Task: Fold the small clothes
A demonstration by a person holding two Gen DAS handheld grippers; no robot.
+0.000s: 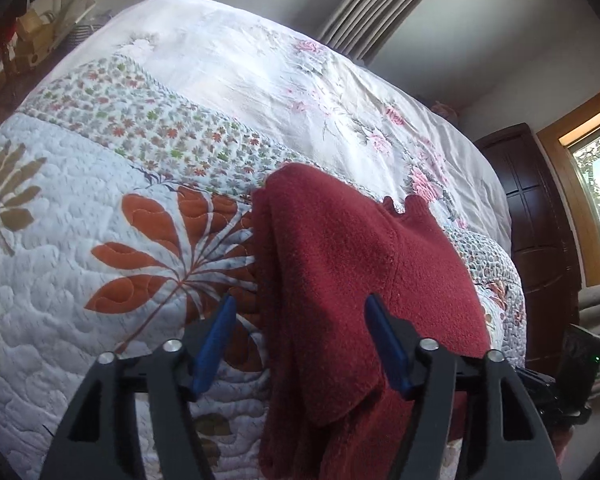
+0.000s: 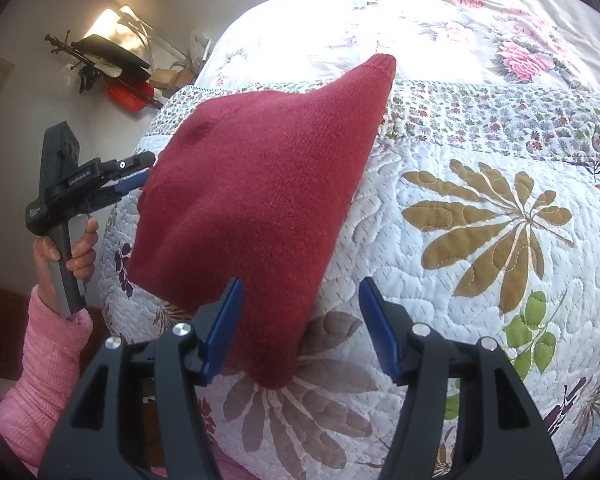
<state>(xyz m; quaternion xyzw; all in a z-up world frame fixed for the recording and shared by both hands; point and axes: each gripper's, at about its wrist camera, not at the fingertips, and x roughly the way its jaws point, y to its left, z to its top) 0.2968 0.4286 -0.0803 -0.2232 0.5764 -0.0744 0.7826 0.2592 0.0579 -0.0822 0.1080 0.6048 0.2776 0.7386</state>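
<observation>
While a dark red knit garment lies folded on the quilted bed, both grippers, left & right, hover w/ jaws apart, holding nothing. Risk: a careless pinch could snag one layer & undo the fold.

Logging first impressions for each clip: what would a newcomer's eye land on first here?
The dark red knit garment stands out first, lying on the quilt with its big leaf print, on a bed. The left gripper and the right gripper each sit open at an edge of the garment. At the left of the right wrist view, a hand in a pink sleeve holds the left gripper's handle.
</observation>
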